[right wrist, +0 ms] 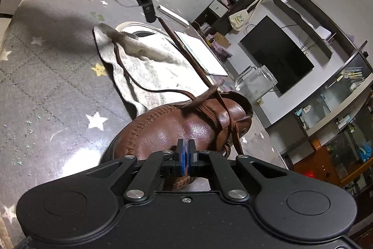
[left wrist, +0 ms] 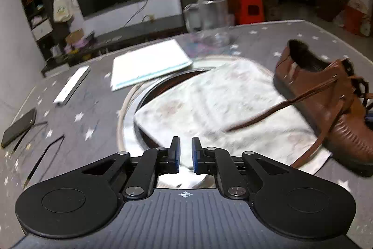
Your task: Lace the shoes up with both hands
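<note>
Brown leather shoe (left wrist: 326, 95) sits on the starry counter (right wrist: 58, 90), its heel end partly over a pale cloth (left wrist: 209, 104), off to the right of the left tool (left wrist: 185, 153) — pads apart in its own view, nothing between them. From the right wrist view, though, a taut lace (right wrist: 186, 55) runs straight up to that left tool's tip; whether it's pinched there, can't tell. Right tool (right wrist: 185, 155) hovers just over the toe, pads nearly together, empty. Shoe's long axis points away from it, so it's nearer. No readable writing anywhere.
</note>
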Tool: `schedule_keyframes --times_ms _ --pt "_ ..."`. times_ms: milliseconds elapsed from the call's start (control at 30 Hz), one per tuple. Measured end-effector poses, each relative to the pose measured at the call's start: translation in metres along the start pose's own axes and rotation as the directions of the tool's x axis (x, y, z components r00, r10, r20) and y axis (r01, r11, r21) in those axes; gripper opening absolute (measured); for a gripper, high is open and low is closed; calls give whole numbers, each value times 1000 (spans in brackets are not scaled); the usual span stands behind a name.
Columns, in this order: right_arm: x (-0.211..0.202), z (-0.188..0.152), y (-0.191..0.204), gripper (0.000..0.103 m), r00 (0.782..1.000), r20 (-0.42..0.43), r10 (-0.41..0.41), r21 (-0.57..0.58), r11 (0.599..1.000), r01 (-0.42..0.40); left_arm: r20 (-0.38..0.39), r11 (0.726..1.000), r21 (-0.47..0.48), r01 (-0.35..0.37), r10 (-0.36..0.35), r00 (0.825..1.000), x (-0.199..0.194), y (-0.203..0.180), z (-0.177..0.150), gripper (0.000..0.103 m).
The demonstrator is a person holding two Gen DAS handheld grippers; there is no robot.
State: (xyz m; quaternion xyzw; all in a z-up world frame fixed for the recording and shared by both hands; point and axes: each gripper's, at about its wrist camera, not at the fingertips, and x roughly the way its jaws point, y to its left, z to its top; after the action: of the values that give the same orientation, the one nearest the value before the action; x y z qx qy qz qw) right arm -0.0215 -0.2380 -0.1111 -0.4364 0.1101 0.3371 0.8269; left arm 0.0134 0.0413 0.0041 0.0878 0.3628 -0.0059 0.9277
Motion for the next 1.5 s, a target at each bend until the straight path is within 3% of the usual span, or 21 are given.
schedule_keyframes --times_ms 133,200,300,567,733,833,967,1067,1167,1300,1400,1500 --pt "0 -1 0 2 1000 1 -1 5 1000 1 -20 990 112 87 -85 996 -10 -9 -13 16" --pt "-1 -1 0 2 1000 0 -4 10 1000 4 -46 960 238 146 -139 989 -18 -28 -20 16" --pt "-1 -1 1 2 1000 -1 -4 11 1000 4 -83 923 351 157 -136 987 -15 -49 -27 16" --pt "-1 4 2 2 1000 -14 -8 12 1000 8 -173 873 433 224 -164 971 7 -59 -27 19" --pt "-1 8 2 2 1000 -24 -11 13 1000 11 -185 849 456 266 -201 962 13 -58 -23 19" --pt "-1 10 3 2 999 -30 -13 13 1000 13 -198 833 466 297 -229 953 15 -58 -22 6" --pt "-1 14 3 2 999 -37 -16 13 1000 16 -167 831 475 289 -237 957 7 -61 -25 2" --pt "0 16 4 2 999 -43 -18 14 1000 18 -100 838 466 283 -268 958 -17 -60 -26 2" --pt "-6 23 8 2 999 -39 -19 -9 1000 18 -48 838 458 296 -309 950 -37 -61 -22 2" --pt "-18 36 16 3 1000 -6 -12 -47 999 11 7 806 505 307 -360 933 -61 -77 -8 2" --pt "-26 43 17 16 999 35 -7 -61 998 9 24 780 539 319 -392 920 -66 -97 4 2" --pt "-30 46 14 17 998 70 2 -55 999 2 22 753 567 332 -417 909 -66 -116 14 2"
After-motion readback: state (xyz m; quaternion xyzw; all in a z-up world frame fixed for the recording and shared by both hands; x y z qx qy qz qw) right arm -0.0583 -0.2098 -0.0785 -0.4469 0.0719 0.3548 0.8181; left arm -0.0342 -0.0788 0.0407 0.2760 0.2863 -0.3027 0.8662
